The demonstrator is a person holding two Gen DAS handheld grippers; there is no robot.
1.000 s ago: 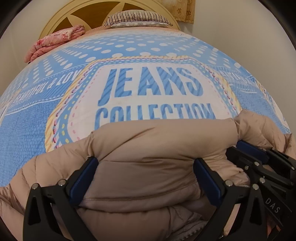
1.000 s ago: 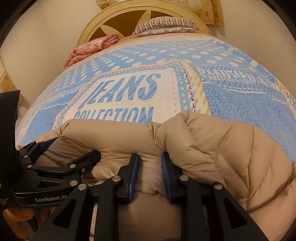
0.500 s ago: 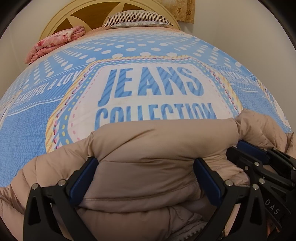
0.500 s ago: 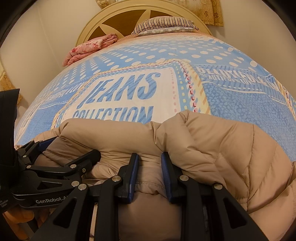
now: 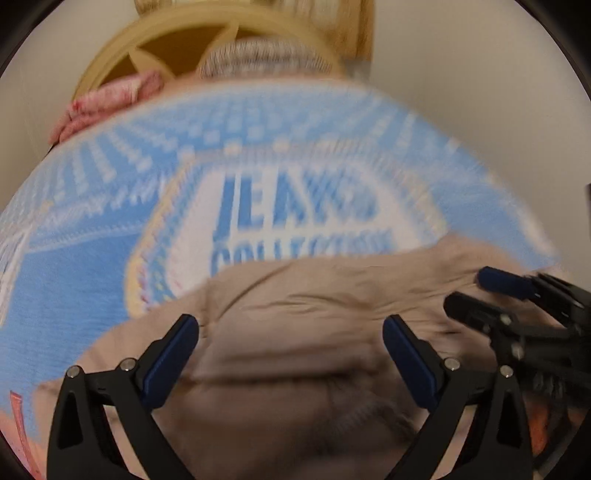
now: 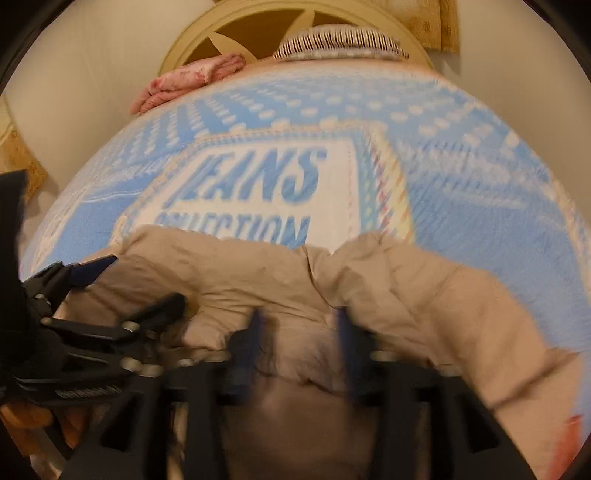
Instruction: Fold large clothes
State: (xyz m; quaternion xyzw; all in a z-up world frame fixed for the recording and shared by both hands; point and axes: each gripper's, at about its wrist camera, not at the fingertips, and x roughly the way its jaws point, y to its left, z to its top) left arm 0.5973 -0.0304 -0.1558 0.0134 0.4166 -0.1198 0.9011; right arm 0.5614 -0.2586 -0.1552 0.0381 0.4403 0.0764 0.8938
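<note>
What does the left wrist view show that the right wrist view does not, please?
Only the left wrist view shows the left tongs spread wide over the beige jacket, pads apart. Only the right wrist view shows the right tongs with fabric bunched between its pads, and the bedspread's right side. Both views share the jacket, the JEANS COLLECTION print, the striped pillow, the pink folded blanket and the headboard.

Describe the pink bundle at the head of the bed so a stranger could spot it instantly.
Start at the round cream headboard beyond the blue JEANS COLLECTION bedspread. At its foot, left of the striped pillow, lies the folded pink floral blanket. It is the only pink, flower-printed item there; the beige puffer jacket lies at the near end.
</note>
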